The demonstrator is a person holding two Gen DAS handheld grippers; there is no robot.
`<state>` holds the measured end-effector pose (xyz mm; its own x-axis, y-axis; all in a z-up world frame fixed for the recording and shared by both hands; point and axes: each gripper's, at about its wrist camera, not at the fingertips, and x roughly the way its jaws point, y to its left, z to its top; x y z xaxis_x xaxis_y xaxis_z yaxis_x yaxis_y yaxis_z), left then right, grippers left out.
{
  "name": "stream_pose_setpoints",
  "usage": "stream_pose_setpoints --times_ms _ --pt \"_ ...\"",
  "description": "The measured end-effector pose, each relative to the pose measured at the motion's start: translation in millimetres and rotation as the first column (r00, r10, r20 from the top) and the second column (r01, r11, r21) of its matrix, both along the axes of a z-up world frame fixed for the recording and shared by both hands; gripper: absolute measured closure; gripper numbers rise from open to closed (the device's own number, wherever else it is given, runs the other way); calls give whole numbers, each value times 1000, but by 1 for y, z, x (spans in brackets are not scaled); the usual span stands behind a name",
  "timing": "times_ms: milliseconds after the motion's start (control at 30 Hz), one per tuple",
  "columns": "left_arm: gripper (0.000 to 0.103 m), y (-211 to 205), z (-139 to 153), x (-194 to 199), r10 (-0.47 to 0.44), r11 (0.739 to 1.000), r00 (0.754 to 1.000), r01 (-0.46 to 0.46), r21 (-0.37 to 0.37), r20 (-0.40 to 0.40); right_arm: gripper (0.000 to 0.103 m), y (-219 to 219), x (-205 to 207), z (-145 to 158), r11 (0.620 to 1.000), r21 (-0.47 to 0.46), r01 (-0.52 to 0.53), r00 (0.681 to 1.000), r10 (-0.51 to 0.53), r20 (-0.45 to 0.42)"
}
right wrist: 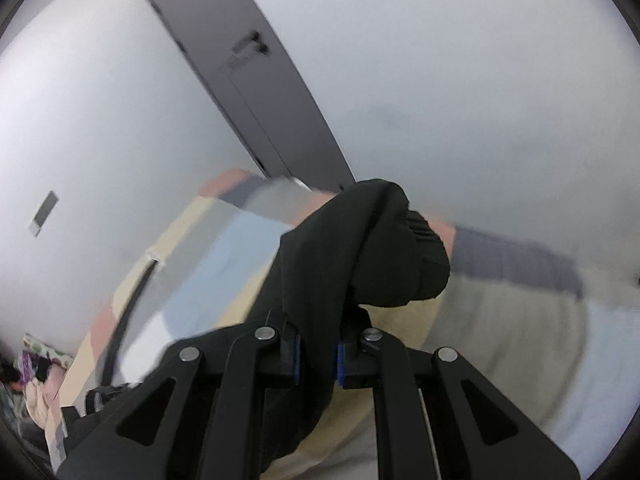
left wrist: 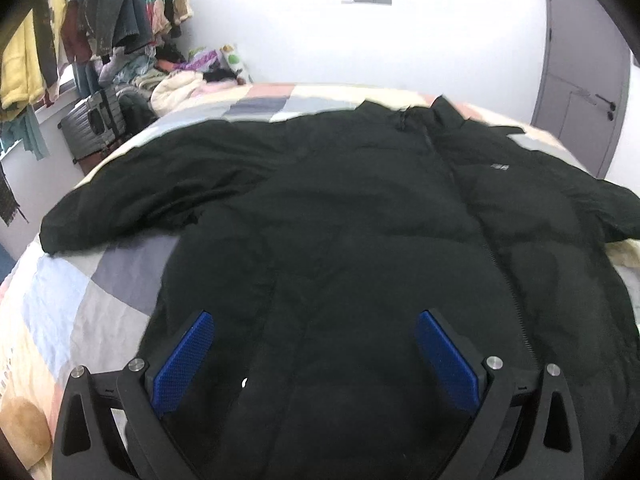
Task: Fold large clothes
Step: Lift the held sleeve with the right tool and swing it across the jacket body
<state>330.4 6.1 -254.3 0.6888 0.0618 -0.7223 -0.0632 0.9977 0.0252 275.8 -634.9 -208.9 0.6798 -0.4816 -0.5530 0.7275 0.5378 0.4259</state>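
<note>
**Black jacket spread on a patchwork bed, one sleeve caught in my right gripper**

Across the checked bedspread [left wrist: 60,312], the black jacket [left wrist: 360,220] lies front up, zip running from the collar at about one o'clock down toward five o'clock in my left wrist view. Its one visible sleeve stretches out flat toward nine o'clock. My left gripper [left wrist: 314,354] hangs over the jacket's lower body with its jaws wide; the blue pads [left wrist: 184,360] stand well apart and nothing is pinched between them, only dark cloth lying beneath.

From my right wrist view, my right gripper [right wrist: 316,356] has its jaws narrowed onto the other sleeve [right wrist: 320,264], the blue pads pressing the fabric from both sides. The ribbed cuff [right wrist: 424,248] bunches just past the fingertips at about one o'clock, raised off the bedspread, which is blurred below.

Behind the bed, a grey door [left wrist: 580,80] stands at two o'clock in my left view, and hanging clothes [left wrist: 80,32] crowd a rail at ten o'clock, above a grey suitcase [left wrist: 96,120] and a heap of laundry [left wrist: 180,76].
</note>
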Motion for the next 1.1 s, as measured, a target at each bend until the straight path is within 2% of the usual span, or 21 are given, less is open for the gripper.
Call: stream_pose_setpoints --times_ms 167,267,367,500,633,800,967,1067,1100 --pt "0 1 27 -27 -29 999 999 30 -14 38 91 51 -8 86 990 -131 -54 997 62 54" --pt "0 4 44 -47 -35 999 996 38 -31 82 91 92 -5 129 961 -257 -106 993 117 31" --pt "0 7 57 -64 -37 998 992 42 -44 119 91 156 -1 174 885 -423 -195 979 205 -21" --pt "0 18 66 -79 -30 998 989 38 -52 148 89 234 12 205 788 -545 -286 952 298 -68" --pt "0 34 77 -92 -21 996 987 34 -77 158 86 319 19 221 684 -589 -430 872 485 -73" --pt "0 56 88 -101 20 997 979 -4 -76 205 86 399 52 224 615 -602 -509 808 583 -88" --pt "0 76 84 -105 40 994 980 -20 -106 196 86 485 76 206 469 -638 -611 709 683 -176" --pt "0 85 79 -104 47 992 981 -24 -121 189 86 541 83 175 358 -621 -697 611 751 -253" --pt "0 87 78 -104 49 992 981 -25 -126 186 87 549 87 168 333 -613 -716 589 760 -275"
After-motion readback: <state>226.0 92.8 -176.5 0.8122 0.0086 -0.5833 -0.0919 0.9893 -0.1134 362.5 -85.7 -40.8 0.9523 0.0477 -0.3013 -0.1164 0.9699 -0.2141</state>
